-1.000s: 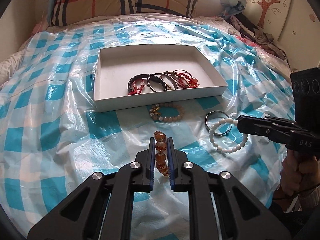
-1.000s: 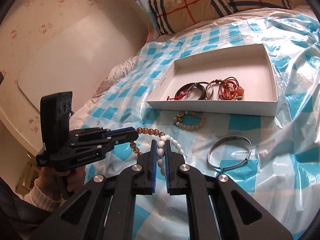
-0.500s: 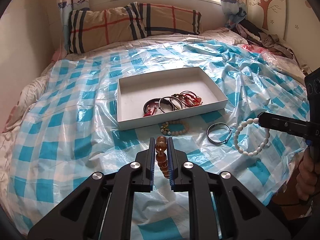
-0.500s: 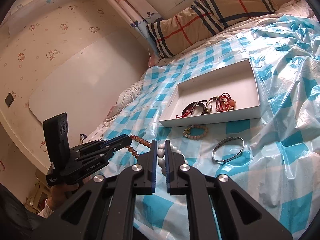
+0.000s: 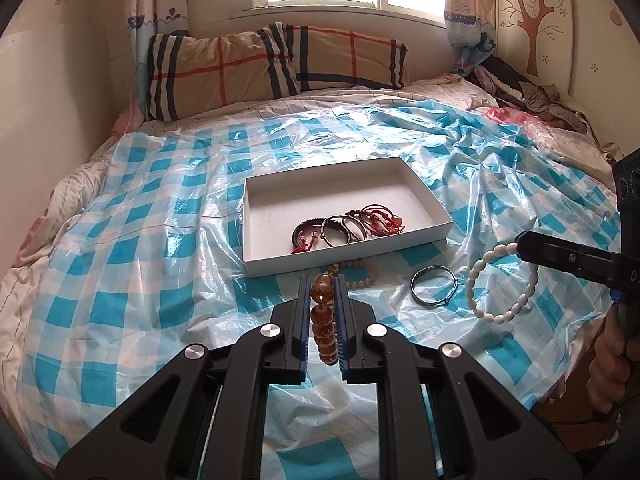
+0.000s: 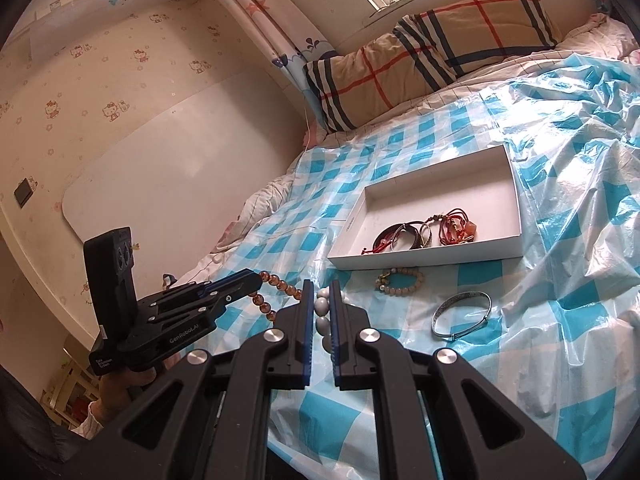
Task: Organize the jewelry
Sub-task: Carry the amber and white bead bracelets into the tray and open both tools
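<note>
My left gripper is shut on an amber bead bracelet and holds it above the bed; it also shows in the right wrist view with the amber beads hanging from it. My right gripper is shut on a white bead bracelet, which shows dangling in the left wrist view. A white box holds several dark and red bracelets. A tan bead bracelet and a silver bangle lie on the sheet in front of the box.
The bed is covered by a crinkled blue-and-white checked plastic sheet. A plaid pillow lies at the head under the window. Clothes are piled at the far right. A wall runs along the bed's left side.
Both grippers have risen and pulled back from the bed with their bracelets; the box and loose jewelry look smaller and farther away. The window has come into view.
</note>
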Demonstrator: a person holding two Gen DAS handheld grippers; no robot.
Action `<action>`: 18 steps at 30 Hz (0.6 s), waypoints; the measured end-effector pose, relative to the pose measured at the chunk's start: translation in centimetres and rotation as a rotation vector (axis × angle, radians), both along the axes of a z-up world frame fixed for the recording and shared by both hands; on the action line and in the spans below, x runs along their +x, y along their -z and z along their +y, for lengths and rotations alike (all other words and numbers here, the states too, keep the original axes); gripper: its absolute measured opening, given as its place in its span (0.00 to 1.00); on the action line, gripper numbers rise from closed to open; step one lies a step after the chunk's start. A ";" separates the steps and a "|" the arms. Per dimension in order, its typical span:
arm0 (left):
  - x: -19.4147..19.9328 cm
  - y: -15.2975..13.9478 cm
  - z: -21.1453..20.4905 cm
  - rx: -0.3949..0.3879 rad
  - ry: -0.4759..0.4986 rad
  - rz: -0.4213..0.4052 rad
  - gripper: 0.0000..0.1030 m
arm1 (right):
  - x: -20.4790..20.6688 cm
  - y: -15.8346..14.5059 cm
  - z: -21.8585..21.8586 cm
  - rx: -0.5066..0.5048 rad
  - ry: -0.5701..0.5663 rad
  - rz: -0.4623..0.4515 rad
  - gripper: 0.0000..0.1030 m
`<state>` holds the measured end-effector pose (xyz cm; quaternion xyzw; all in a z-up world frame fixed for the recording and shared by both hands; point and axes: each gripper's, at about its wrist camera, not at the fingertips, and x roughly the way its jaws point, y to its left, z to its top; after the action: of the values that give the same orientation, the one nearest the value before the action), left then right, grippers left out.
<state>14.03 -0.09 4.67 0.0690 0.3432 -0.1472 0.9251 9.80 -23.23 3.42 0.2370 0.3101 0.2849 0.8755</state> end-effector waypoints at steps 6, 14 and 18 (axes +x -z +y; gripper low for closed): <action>1.1 -0.2 0.0 -0.030 -0.005 -0.016 0.10 | 1.1 0.1 0.0 0.007 0.005 -0.006 0.08; 3.9 -0.8 -0.7 -0.060 0.001 -0.040 0.10 | 3.3 0.4 -0.2 0.015 0.018 -0.017 0.08; 5.3 -0.8 -1.5 -0.062 0.012 -0.048 0.10 | 4.7 0.4 -0.7 0.023 0.032 -0.024 0.08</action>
<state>19.29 -1.63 5.46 0.0459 0.3160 -0.1619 0.9337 14.46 -23.89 3.04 0.2485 0.2924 0.2774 0.8808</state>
